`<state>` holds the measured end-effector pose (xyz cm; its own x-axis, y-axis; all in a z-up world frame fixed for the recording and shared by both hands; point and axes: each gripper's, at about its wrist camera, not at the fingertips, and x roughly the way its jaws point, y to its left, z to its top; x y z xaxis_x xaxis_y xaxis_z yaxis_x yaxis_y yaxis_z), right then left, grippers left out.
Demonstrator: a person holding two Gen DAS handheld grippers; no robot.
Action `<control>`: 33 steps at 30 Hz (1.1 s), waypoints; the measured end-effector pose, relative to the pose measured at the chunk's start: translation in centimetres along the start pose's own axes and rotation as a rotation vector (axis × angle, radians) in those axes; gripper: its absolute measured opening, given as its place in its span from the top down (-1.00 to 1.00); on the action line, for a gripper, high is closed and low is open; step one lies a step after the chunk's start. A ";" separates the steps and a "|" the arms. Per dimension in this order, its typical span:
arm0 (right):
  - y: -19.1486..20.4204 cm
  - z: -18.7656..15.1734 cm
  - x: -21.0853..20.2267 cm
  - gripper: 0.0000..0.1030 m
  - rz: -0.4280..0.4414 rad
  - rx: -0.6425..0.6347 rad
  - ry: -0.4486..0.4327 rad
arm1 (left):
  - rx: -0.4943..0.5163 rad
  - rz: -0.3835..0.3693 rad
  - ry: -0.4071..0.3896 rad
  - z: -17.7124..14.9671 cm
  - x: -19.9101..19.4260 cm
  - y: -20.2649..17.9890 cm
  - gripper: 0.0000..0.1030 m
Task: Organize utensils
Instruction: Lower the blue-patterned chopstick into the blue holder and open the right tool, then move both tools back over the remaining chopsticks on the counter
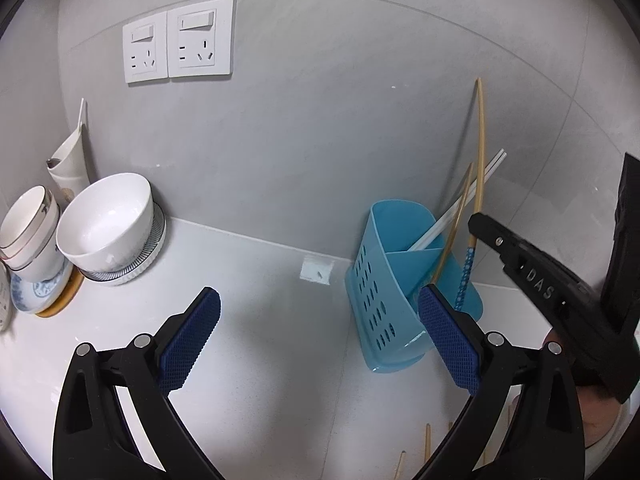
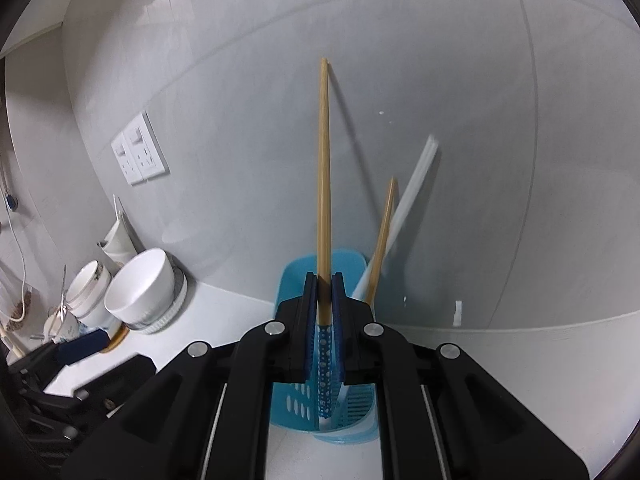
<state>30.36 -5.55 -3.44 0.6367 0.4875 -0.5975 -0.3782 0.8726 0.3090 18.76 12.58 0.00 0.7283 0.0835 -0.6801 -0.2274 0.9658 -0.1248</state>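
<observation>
A blue slotted utensil holder (image 1: pixel 380 292) (image 2: pixel 294 280) stands on the white counter by the wall. My right gripper (image 2: pixel 325 292) (image 1: pixel 478 222) is shut on a bamboo chopstick (image 2: pixel 324 160) (image 1: pixel 481 140) held nearly upright. The chopstick's blue dotted end (image 1: pixel 465 276) reaches down into the holder's right side. A second bamboo chopstick (image 1: pixel 460 208) (image 2: pixel 384 232) and white chopsticks (image 1: pixel 486 174) (image 2: pixel 416 184) lean in the holder. My left gripper (image 1: pixel 320 332) stands wide open just left of the holder, with nothing between its blue pads (image 1: pixel 192 344).
Stacked white bowls (image 1: pixel 108 228) (image 2: pixel 140 288) and cups (image 1: pixel 28 232) crowd the counter's left corner. Two wall sockets (image 1: pixel 180 44) sit above. Loose bamboo chopsticks (image 1: pixel 427 444) lie at the near edge. Bare counter (image 1: pixel 260 280) stretches between the bowls and the holder.
</observation>
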 end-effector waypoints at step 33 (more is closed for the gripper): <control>-4.6 -5.1 -9.1 -0.85 -0.203 0.045 0.156 | 0.067 -0.039 0.054 -2.6 -1.7 -2.5 -0.89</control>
<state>22.88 -14.14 -3.23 0.5837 0.2950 -0.7565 -0.2205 0.9542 0.2019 16.41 9.43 -0.42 0.6993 0.0343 -0.7140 -0.1546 0.9825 -0.1043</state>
